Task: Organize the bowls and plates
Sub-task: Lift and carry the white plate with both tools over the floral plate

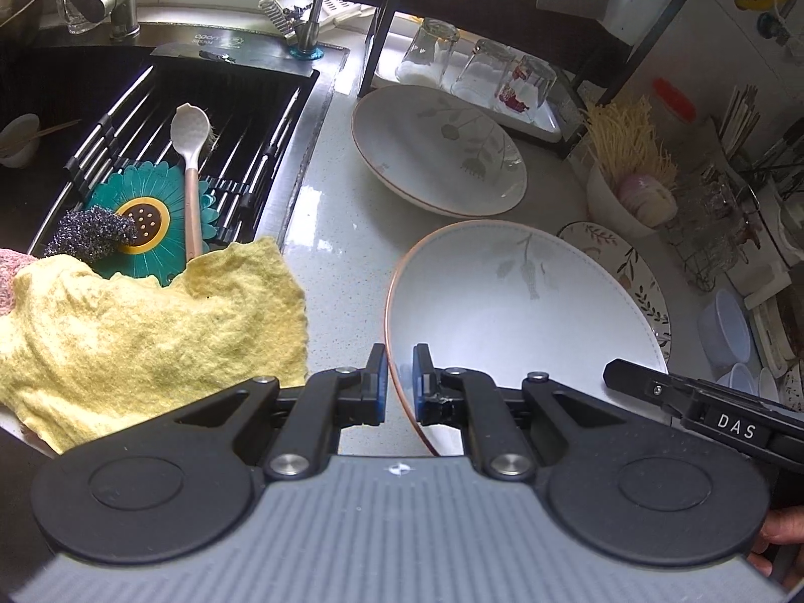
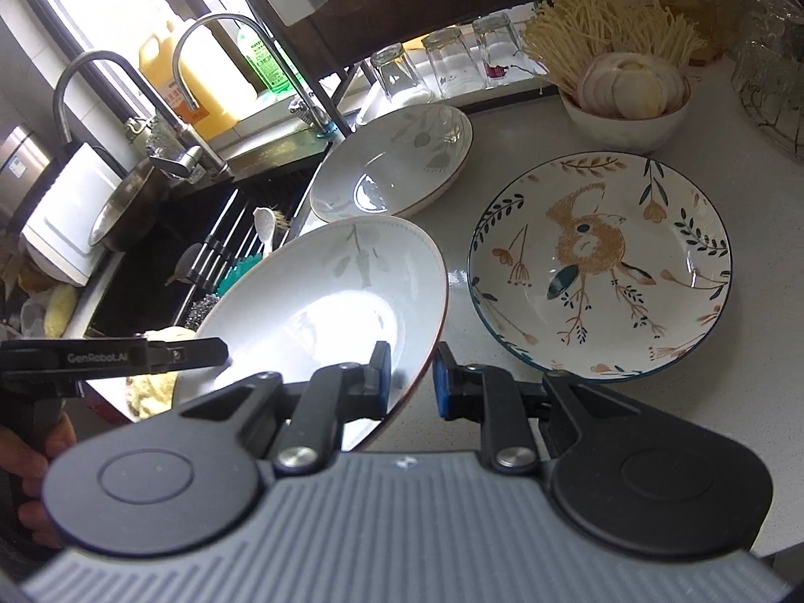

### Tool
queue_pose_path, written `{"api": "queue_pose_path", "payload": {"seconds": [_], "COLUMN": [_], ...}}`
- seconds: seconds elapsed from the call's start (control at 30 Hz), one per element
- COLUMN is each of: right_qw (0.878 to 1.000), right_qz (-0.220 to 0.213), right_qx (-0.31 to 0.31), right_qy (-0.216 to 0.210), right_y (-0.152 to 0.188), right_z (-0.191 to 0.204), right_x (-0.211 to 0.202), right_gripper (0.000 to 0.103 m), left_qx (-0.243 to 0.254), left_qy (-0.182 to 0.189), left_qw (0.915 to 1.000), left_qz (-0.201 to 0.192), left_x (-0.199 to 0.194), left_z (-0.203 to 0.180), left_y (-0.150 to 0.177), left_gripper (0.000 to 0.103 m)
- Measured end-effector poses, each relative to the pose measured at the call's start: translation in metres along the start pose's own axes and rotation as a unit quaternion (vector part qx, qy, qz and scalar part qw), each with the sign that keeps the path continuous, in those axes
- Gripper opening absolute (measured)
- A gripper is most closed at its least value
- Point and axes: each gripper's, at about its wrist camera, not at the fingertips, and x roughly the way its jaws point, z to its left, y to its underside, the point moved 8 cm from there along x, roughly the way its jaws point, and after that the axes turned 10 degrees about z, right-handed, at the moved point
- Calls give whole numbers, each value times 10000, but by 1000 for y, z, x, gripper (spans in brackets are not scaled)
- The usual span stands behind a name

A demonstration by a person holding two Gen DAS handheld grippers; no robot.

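Note:
A white leaf-print plate [image 1: 507,301] with a brown rim is held tilted above the counter, also in the right wrist view [image 2: 326,291]. My left gripper [image 1: 399,382] is shut on its near left rim. My right gripper [image 2: 411,377] straddles its right rim, pads close to the edge, with a small gap showing. A second white leaf-print plate [image 1: 437,151] lies flat behind, also in the right wrist view [image 2: 397,161]. A bird-pattern plate [image 2: 598,261] lies flat on the counter to the right, partly hidden in the left wrist view [image 1: 638,271].
The sink [image 1: 151,115] on the left holds a rack, white spoon [image 1: 190,130], teal mat and scourer. A yellow cloth [image 1: 151,331] lies at its near edge. Upturned glasses [image 1: 482,70] stand on a tray behind. A bowl of noodles and onion [image 2: 623,95] stands at back right.

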Motion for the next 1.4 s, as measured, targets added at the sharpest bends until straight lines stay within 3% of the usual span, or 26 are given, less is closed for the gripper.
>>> {"api": "queue_pose_path", "payload": {"seconds": [0.3,0.57,1.1,1.4], "right_qw": [9995,9984,9978,9957], "right_qz": [-199,-433,-278,-73], "right_qx": [-249,-356,-271,14], "right_qy": [-18,75,538,927], "right_y": [-12,-29,-62,-54], "right_z": [-3,-22,-101,-146], "right_x": [-37,-60,-60,-33], "right_gripper": [21,21,21,21], "left_qx": [-41,-18,55,152], "left_qy": [31,272,419,335], "left_qw": [9998,9992,9991,9982], "left_qz": [-193,-286,-10,470], "left_x": [-32,-30,41,96], "left_z": [-32,-62,-132,-152], "left_y": [1,-4,-49,-50], "left_gripper": [12,12,11,11]}}
